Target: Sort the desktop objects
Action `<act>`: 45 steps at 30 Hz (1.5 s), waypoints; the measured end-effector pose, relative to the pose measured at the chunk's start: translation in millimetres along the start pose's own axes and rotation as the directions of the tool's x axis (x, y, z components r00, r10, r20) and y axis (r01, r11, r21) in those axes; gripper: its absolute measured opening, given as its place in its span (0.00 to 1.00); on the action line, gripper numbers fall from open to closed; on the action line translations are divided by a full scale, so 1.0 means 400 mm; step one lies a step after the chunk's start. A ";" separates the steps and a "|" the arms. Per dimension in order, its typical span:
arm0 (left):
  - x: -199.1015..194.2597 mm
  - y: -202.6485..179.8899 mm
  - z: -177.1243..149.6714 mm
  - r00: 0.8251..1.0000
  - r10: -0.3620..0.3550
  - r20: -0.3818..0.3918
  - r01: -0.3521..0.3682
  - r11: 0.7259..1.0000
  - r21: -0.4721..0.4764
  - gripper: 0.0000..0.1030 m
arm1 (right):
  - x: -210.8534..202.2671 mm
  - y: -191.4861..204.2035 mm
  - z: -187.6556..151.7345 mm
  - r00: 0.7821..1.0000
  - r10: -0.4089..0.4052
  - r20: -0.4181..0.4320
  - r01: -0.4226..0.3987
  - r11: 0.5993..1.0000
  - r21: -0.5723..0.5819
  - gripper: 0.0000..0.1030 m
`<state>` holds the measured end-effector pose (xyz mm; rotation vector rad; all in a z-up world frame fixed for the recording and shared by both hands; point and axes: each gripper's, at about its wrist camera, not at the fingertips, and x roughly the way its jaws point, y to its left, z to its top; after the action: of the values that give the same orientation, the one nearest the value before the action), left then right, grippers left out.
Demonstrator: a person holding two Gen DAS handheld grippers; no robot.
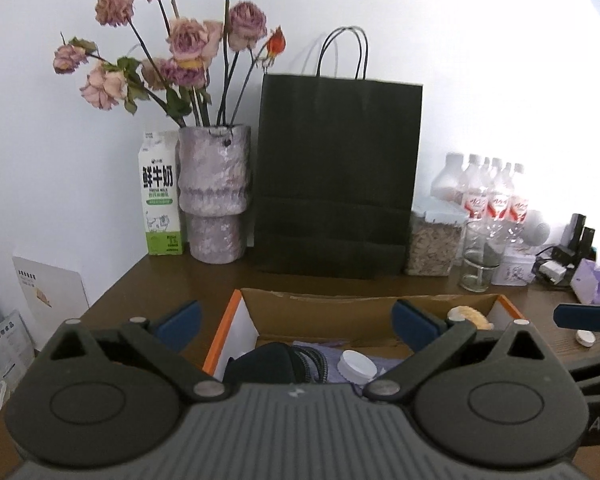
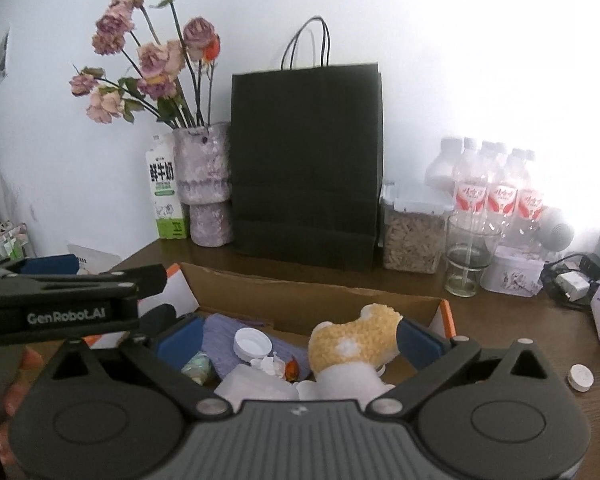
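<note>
An open cardboard box (image 1: pixel 320 308) with orange edges sits on the brown desk; it also shows in the right wrist view (image 2: pixel 300 292). In it lie a white cap (image 2: pixel 253 342), a purple cloth (image 2: pixel 220 340), a dark pouch (image 1: pixel 266 362) and a yellow-and-white plush toy (image 2: pixel 356 340). My left gripper (image 1: pixel 296 322) is open and empty above the box's left half. My right gripper (image 2: pixel 298 344) is open over the box, the plush toy resting against its right finger. A small white round object (image 2: pixel 580 377) lies on the desk right of the box.
At the back stand a milk carton (image 1: pixel 160 196), a vase of dried roses (image 1: pixel 216 192), a black paper bag (image 1: pixel 336 176), an oat container (image 1: pixel 434 240), a glass (image 1: pixel 478 256), several water bottles (image 1: pixel 492 192) and a tissue pack (image 1: pixel 596 280). Chargers lie far right.
</note>
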<state>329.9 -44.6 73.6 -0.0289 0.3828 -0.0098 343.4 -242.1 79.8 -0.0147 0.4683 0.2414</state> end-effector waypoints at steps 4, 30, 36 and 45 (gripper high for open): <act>-0.069 0.013 -0.001 1.000 -0.016 0.014 0.016 1.000 -0.015 1.00 | -0.064 0.012 -0.008 1.000 0.001 0.020 0.000 1.000 -0.012 1.00; -0.482 0.077 -0.274 0.998 -0.017 -0.062 0.017 1.000 -0.009 1.00 | -0.460 0.110 -0.314 0.999 -0.029 -0.044 0.032 0.997 0.067 1.00; -0.508 0.070 -0.322 0.995 -0.033 -0.090 0.035 0.999 0.019 1.00 | -0.477 0.137 -0.357 0.998 -0.011 -0.069 0.015 0.998 0.058 1.00; -0.524 0.052 -0.356 0.990 -0.072 -0.121 0.077 0.996 0.041 1.00 | -0.491 0.167 -0.379 0.996 0.004 -0.087 -0.002 1.000 0.030 1.00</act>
<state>82.2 -24.3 19.2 0.0025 0.5008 -0.0946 90.5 -232.2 35.3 0.0047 0.5592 0.2372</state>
